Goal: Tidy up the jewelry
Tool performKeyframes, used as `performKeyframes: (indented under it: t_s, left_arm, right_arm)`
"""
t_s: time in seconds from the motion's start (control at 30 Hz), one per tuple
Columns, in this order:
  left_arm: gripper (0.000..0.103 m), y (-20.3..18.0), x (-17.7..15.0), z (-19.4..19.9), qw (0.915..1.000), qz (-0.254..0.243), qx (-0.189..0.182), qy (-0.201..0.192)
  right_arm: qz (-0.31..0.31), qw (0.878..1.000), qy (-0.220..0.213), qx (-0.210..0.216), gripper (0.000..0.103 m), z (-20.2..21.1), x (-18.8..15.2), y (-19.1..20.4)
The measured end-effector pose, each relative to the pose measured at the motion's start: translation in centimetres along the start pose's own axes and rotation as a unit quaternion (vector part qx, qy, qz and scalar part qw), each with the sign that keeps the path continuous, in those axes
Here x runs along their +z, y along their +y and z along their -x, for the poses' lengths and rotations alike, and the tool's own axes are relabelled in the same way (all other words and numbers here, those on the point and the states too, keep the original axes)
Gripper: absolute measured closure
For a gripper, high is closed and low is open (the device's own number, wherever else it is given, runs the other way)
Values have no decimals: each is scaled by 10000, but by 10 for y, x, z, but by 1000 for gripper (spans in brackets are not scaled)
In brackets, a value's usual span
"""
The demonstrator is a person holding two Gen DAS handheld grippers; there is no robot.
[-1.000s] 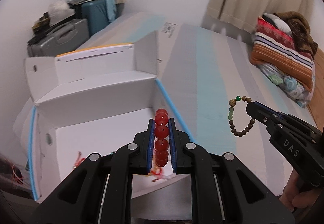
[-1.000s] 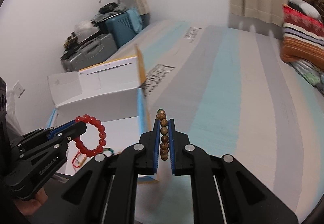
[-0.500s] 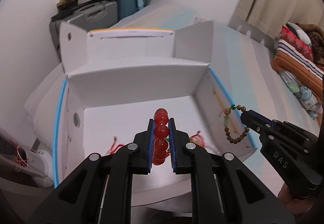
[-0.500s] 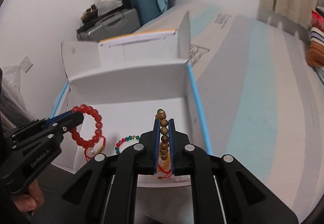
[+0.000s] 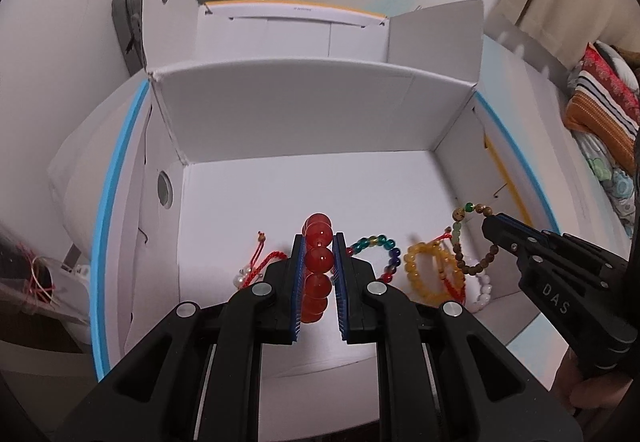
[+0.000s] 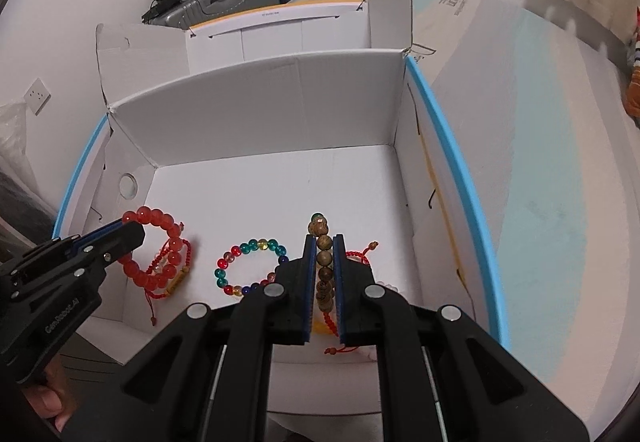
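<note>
Now that both hands have swung down over the white cardboard box, the left gripper stays clamped on the red bead bracelet and the right gripper on the brown wooden bead bracelet. Both hang above the box floor beside the multicoloured bracelet, seemingly ready for release.

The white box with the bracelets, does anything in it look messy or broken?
A little messy. In the white cardboard box, the multicoloured glass-bead bracelet lies neatly alone, but the yellow bead bracelet is tangled with a red cord bracelet in a pile. The box's back corner looks slightly torn. Nothing spilled outside.
</note>
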State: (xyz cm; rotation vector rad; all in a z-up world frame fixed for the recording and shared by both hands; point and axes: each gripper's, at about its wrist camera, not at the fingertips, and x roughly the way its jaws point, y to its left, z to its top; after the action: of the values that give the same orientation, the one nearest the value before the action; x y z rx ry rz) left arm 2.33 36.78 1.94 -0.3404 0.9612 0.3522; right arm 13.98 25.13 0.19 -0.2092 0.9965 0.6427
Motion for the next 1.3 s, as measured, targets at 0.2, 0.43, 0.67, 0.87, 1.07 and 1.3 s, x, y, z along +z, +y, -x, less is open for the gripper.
performKeyframes:
  t_s: [0.2, 0.43, 0.67, 0.87, 1.07, 1.3]
  left_arm:
    - [91, 3, -1, -10, 9999, -22, 64, 115]
    - [90, 5, -2, -9, 9996, 11, 152, 225]
    - [73, -3, 3, 27, 9990, -104, 343, -268]
    - [32, -11, 0, 65, 9956, -180, 447, -799]
    - [8, -15, -19, 99, 9926, -85, 371, -1152]
    - [6, -12, -55, 122, 9892, -34, 490, -1380]
  right_arm:
    - [32, 9999, 117, 7, 95, -11, -1, 4]
    - [-18, 10000, 16, 40, 92, -3, -1, 4]
    - [-14, 9988, -485, 50, 57, 32, -3, 1]
    - [12, 9951, -986, 57, 33, 73, -13, -3]
    - [151, 9886, -1498, -83, 12, 113, -38, -5]
    - [55, 9874, -1577, -156, 7, 135, -72, -14]
